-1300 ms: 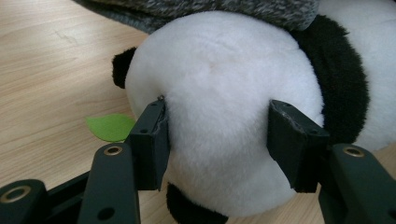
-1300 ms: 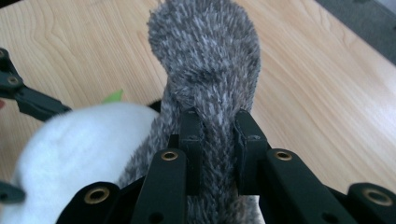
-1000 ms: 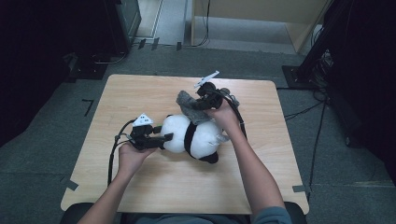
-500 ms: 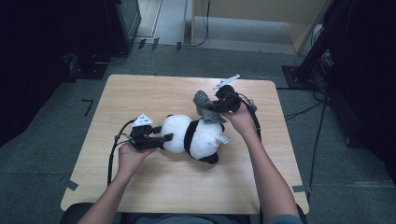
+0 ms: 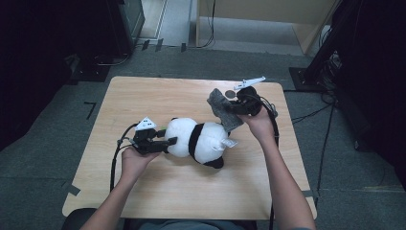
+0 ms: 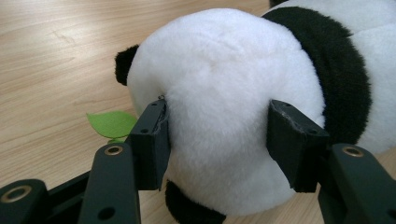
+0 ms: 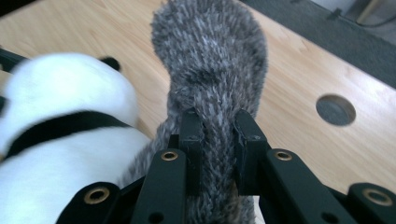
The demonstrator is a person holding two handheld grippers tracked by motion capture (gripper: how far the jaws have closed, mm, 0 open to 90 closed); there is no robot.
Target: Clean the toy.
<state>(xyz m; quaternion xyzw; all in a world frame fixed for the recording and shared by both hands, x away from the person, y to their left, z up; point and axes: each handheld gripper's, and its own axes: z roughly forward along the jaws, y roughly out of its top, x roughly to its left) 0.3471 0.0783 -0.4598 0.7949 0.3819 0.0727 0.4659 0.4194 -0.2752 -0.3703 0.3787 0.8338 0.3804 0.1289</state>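
Grey fuzzy cloth (image 5: pixel 221 109) is being pinched by the right gripper (image 5: pixel 238 106), whose fingers (image 7: pixel 191 140) are squeezing narrowly on a fold of it, as the right gripper view is showing close up. The cloth is standing up above the bench (image 5: pixel 143 96) near the far right part of it, its lower end hanging down to the rump of the plush panda (image 5: pixel 198 141); whether it is touching the rump cannot be told.

The panda is lying on its side around the middle of the bench, head toward the person's left, a white tag (image 5: pixel 231 143) sticking out at its rear. The left gripper (image 5: pixel 165 143) is holding the white head, with its fingers (image 6: pixel 152 137) pressing into the fur on either side at a middling width. A green felt leaf (image 6: pixel 112 124) is lying on the wood just beside the head, partly hidden behind one finger. A round hole (image 7: pixel 335 109) is showing in the bench top beyond the cloth.
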